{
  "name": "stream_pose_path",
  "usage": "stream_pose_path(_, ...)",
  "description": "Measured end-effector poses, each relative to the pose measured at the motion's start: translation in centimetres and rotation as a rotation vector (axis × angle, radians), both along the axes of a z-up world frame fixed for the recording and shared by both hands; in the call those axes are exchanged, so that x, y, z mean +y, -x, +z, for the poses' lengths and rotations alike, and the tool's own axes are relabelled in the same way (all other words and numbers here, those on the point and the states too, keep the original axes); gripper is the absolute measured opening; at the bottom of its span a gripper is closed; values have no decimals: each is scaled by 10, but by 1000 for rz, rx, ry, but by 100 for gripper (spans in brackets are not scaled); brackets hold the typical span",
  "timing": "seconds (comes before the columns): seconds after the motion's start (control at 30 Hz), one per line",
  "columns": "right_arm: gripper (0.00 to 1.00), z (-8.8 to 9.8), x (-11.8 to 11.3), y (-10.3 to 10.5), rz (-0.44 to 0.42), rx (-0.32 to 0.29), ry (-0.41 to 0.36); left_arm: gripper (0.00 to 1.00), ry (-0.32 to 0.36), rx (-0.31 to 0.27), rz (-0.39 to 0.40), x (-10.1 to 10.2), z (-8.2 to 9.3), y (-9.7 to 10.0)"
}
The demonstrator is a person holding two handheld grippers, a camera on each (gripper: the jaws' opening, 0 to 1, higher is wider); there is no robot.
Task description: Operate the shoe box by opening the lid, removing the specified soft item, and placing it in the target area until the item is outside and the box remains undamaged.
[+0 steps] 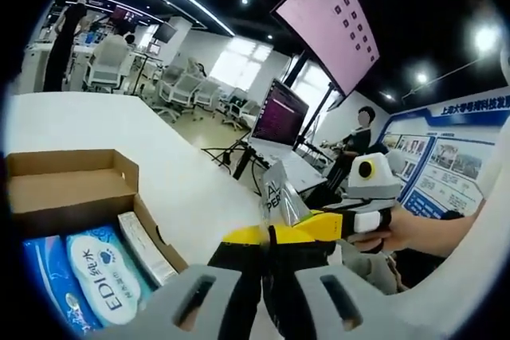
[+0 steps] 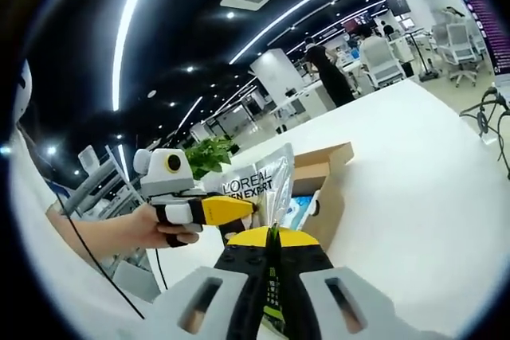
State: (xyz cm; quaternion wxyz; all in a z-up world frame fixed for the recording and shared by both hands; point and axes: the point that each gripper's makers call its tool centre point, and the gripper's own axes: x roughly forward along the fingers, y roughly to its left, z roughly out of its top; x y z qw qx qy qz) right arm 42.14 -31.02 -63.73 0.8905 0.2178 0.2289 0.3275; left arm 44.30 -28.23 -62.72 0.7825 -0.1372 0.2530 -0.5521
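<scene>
Left gripper view: tissue packs [image 1: 103, 276] inside box [image 1: 72, 185].

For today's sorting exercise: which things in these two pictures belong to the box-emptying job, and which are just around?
Job:
- cardboard shoe box, lid open
- silver L'Oreal sachet, pinched by both grippers
- left gripper
- right gripper
- white table

Just around:
- blue EDI tissue pack in the box
- laptop
- office chairs
- potted plant
</scene>
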Motion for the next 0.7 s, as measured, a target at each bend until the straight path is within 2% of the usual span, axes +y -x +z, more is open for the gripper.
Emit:
stream_pose_path(0.17, 0, 1, -4, 4, 11, -44, 49, 0, 9, 11, -2, -4, 1, 4)
stream_pose_path(0.3, 0, 3, -9, 8, 19, -47, 88, 0, 47, 68, -4, -9, 1, 9)
stream_pose_path(0.47, 0, 11, -10, 11, 4, -64, 100, 0, 61, 56, -17, -10, 9, 12)
stream_pose_path(0.7, 0, 19, -4, 9, 9, -99, 152, 0, 47, 44, -24, -5, 16, 11)
